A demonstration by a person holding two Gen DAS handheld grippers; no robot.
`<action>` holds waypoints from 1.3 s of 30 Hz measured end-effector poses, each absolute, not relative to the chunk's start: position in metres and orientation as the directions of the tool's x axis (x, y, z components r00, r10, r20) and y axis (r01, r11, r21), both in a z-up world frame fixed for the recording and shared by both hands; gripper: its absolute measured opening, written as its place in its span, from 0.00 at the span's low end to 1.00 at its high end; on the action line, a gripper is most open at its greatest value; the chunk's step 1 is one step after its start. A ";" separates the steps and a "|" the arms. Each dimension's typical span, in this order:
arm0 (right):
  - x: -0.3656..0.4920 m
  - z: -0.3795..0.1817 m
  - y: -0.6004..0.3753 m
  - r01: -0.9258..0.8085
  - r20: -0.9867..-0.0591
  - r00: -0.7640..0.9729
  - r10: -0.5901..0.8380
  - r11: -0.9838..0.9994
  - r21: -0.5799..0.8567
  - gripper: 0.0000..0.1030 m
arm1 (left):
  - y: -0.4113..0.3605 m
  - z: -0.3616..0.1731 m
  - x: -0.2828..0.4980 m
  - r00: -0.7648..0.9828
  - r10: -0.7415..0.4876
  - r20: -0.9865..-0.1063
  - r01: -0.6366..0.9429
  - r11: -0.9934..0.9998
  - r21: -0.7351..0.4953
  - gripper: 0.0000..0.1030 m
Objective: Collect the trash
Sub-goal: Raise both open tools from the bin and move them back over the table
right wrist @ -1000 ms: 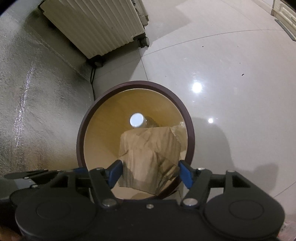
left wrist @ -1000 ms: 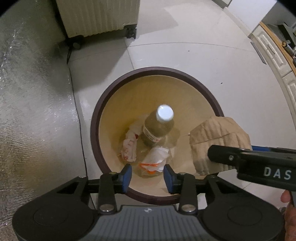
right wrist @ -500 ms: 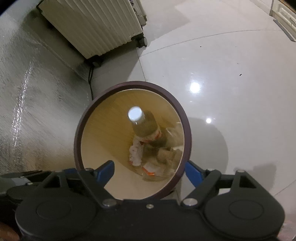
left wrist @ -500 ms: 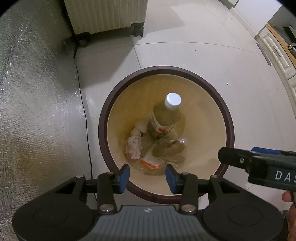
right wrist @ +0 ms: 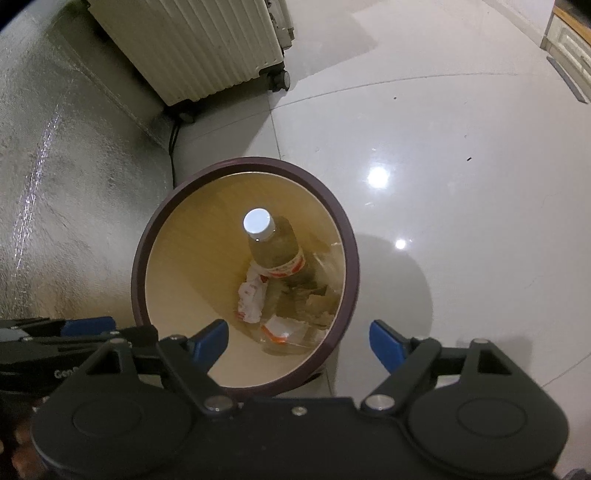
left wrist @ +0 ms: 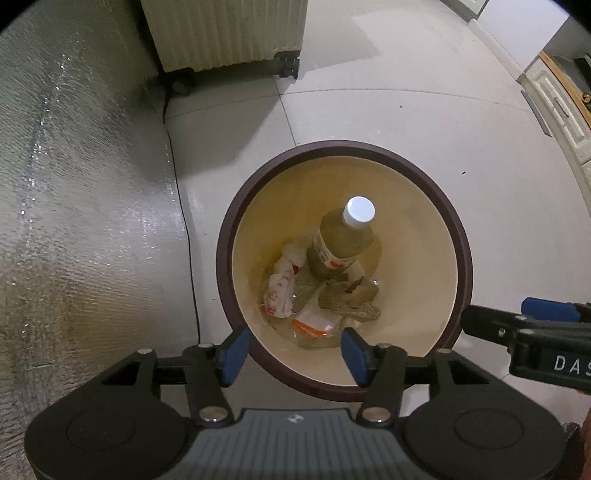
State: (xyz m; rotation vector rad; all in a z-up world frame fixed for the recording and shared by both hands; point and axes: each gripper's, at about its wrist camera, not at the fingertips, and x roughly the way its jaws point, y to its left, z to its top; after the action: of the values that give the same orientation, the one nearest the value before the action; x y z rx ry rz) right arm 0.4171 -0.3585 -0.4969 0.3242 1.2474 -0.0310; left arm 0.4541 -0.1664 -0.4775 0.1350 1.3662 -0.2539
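Round bin [left wrist: 463, 236] with dark brown rim and pale yellow inside wall, standing on the glossy tiled floor [left wrist: 406, 122] — the landmark for everything here. Seen from above in both wrist views.

Inside the bin, at the bottom: a plastic bottle [left wrist: 341, 243] with a white cap, upright but leaning, filled with cloudy brownish liquid, red-and-white label near its base. Touching it on the side toward the foil-covered wall [left wrist: 74, 221], a crumpled white wrapper [left wrist: 280, 291] with red print. Just in front of the bottle, a scrunched brown paper wad [left wrist: 349, 297]; beside that, nearer the cameras, a flat white-and-orange packet [left wrist: 314, 321]. Under these, possibly a clear plastic film, too glary to be sure.

Left gripper [left wrist: 293, 354] held above the near rim of the bin, blue-padded fingers [left wrist: 232, 352] spread apart with nothing between them but the bin's rim and inner wall below. Right gripper [right wrist: 297, 343] likewise above the near rim, fingers [right wrist: 388, 345] set wide — one over the bin's interior, the other outside the rim over the floor — and gripping nothing. Side of the right gripper also visible in the left wrist view, beyond the bin's rim on the right.

Beyond the bin, well apart from it, a ribbed cream suitcase [left wrist: 225, 33] on small black wheels, standing next to the foil-covered wall. Black cable [left wrist: 186, 236] running along the floor between bin and wall.
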 end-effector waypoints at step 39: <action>0.336 -0.405 -0.367 0.190 -0.893 0.450 0.002 0.977 0.098 1.00 | -0.134 -0.372 0.371 0.365 -0.037 -0.930 0.139 0.990 0.015 1.00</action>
State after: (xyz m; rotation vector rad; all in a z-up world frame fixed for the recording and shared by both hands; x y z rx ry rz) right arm 0.3362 -0.3675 -0.4053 0.1939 1.1003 -0.1173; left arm 0.3711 -0.1344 -0.3716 0.0966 1.1927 -0.1132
